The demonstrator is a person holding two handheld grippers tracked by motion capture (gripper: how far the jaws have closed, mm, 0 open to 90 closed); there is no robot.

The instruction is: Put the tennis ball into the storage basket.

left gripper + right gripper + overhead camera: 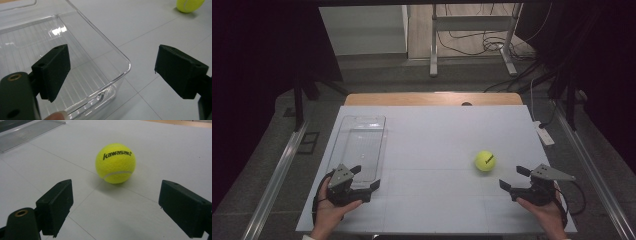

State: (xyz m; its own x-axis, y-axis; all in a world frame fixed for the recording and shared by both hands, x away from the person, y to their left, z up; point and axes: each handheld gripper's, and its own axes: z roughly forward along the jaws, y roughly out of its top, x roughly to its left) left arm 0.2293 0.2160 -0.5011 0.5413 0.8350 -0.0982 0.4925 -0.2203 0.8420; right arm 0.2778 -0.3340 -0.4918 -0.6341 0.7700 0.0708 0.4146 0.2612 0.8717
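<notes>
Black jaws of the right gripper (113, 207) stand wide apart with nothing between them, aimed at the yellow tennis ball (115, 163), which sits on the white table (437, 135) a little ahead and apart from both jaws. From the high view, the right gripper (515, 177) is at the near right of the table, and the tennis ball (485, 160) rests just to its far left, right of centre. The left gripper (366, 177) is at the near left, also spread wide and empty; its left jaw hangs over the near end of the clear plastic bin (82, 50), while the other is outside the rim over bare table.

My reading is that this is the approach step, before any grasp: the ball looks meant for the bin. The next move calls for pushing the right gripper forward until the jaws flank the ball at its widest part, then closing gently, since a round ball could roll away if nudged on one side.

Hard to make out: the bin's clear walls nearly vanish against the table, and its far end is cut off in the left gripper view
</notes>
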